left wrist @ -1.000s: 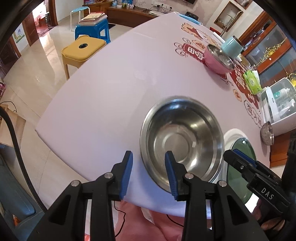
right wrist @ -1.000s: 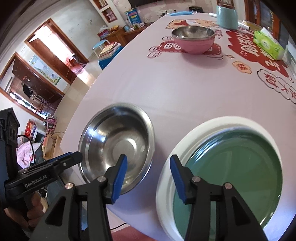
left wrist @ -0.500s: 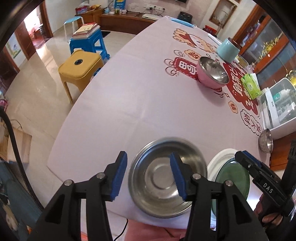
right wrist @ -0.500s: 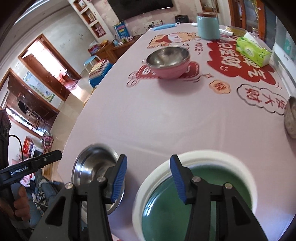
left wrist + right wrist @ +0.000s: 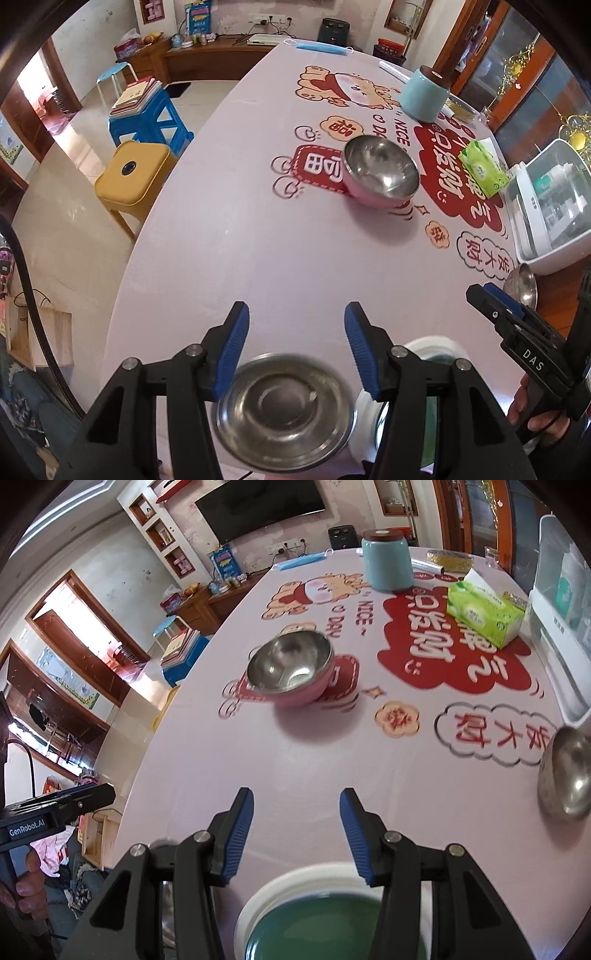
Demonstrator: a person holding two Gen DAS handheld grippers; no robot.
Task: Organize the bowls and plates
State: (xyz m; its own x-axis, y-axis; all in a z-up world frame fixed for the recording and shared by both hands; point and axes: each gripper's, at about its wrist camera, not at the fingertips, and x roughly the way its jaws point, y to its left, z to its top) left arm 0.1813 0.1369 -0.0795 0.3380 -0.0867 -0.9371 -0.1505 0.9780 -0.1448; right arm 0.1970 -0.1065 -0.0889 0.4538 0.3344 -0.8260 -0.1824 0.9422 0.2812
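- Two grippers hang above the near edge of the table (image 5: 229,258), both angled steeply down.
- We see the left gripper (image 5: 293,345) with its jaws opening and nothing between them; its blue pads are clear of everything.
- The steel bowl (image 5: 286,411) sits on the table below the left gripper, close to the near edge.
- We see the right gripper (image 5: 295,830) with its jaws parted and empty.
- The green plate (image 5: 314,923) with a white rim lies below the right gripper, just beside the steel bowl.
- We note the pink bowl (image 5: 293,670) with a steel lining further out, mid-table, on the red print.
- Another small steel bowl (image 5: 565,771) rests at the right edge, near the white box (image 5: 561,627).
- The tissue pack (image 5: 484,614) and blue canister (image 5: 386,563) stand at the far end.
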